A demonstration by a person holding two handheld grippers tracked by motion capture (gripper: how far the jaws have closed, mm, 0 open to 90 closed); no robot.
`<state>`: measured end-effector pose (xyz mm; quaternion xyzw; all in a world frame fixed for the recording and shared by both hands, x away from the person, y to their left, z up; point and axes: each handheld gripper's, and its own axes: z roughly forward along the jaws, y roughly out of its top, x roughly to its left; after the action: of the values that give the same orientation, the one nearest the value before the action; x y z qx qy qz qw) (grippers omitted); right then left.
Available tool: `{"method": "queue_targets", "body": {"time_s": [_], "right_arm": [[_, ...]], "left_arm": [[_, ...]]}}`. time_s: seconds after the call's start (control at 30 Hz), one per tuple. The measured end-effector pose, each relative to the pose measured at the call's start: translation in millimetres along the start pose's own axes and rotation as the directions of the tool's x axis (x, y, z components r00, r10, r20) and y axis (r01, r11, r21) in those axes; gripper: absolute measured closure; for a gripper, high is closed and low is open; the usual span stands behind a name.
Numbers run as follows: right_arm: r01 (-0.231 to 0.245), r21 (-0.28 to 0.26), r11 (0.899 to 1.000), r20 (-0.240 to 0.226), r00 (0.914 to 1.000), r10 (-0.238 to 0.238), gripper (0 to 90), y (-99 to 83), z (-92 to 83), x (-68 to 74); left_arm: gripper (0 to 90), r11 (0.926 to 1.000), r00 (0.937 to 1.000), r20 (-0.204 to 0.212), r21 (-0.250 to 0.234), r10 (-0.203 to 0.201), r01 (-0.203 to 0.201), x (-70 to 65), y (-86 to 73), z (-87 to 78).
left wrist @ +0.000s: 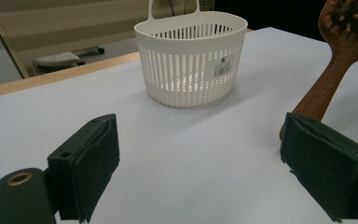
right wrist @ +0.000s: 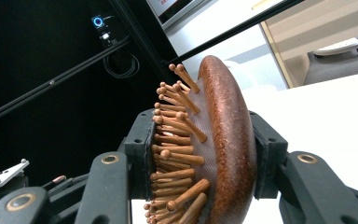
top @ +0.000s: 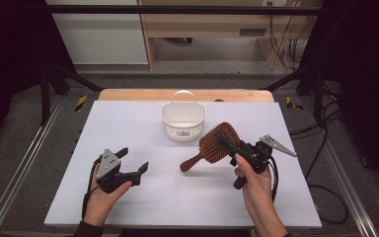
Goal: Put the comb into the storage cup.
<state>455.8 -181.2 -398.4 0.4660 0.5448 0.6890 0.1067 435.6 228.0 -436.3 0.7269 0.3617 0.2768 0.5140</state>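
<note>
The table [top: 128,197] has the basket [top: 183,122] near its far edge, and the hairbrush [top: 216,144] hangs just right of and nearer than the basket, clamped by its head in the right gripper [top: 233,146]. I'd guess it's headed into the basket: lift it over the rim and go in handle first. The left gripper [top: 134,160] sits wide open, empty, well left of the basket.

Surroundings: table [top: 128,118] with white top and wooden far edge.
Beyond it, a light wooden cabinet [top: 202,22] stands on grey floor [top: 24,143]; black cables [top: 321,143] lie at right, by the metal frame.
</note>
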Motion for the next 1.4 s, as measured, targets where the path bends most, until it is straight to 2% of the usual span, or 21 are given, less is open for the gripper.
{"method": "queue_targets", "body": {"time_s": [0.47, 0.63, 0.73, 0.93, 1.17, 1.23, 1.4], "right_arm": [[0.001, -0.013, 1.000, 0.019, 0.9998, -0.001, 52.2, 1.5, -1.3, -2.0], [0.001, -0.029, 1.000, 0.035, 0.9994, 0.000, 52.2, 5.2, 1.0, 2.7], [0.003, -0.033, 0.999, 0.022, 0.9997, -0.002, 52.2, 9.0, 5.9, 8.0], [0.017, -0.061, 0.998, 0.019, 0.9997, -0.016, 52.1, 25.7, 23.0, 22.9], [0.015, -0.091, 0.996, 0.021, 0.9997, -0.013, 52.0, 50.9, 49.7, 37.5], [0.013, -0.098, 0.995, 0.025, 0.9996, -0.011, 52.0, 58.3, 58.8, 40.4], [-0.001, -0.110, 0.994, 0.024, 0.9997, 0.004, 52.0, 70.5, 76.1, 44.5]], "left_arm": [[10.7, 1.0000, 1.0000, -0.002, 0.007, 0.000, 0.000, 0.7, -3.2, 2.2], [6.7, 0.9998, 0.9999, -0.003, 0.014, 0.013, -0.013, -1.3, -5.3, 3.1], [5.2, 0.9998, 0.9998, -0.003, 0.013, 0.017, -0.017, -1.5, -6.3, 2.9], [4.0, 0.9999, 0.9999, -0.006, 0.008, 0.010, -0.010, -1.3, -8.3, 2.8], [3.7, 1.0000, 0.9990, -0.043, 0.006, 0.008, -0.008, 0.7, -10.6, 1.8], [3.1, 0.9998, 0.9986, -0.049, 0.005, 0.018, -0.018, 0.4, -10.6, 1.8], [3.0, 0.9999, 0.9987, -0.049, 0.006, 0.016, -0.015, 1.6, -11.6, 2.2]]}}
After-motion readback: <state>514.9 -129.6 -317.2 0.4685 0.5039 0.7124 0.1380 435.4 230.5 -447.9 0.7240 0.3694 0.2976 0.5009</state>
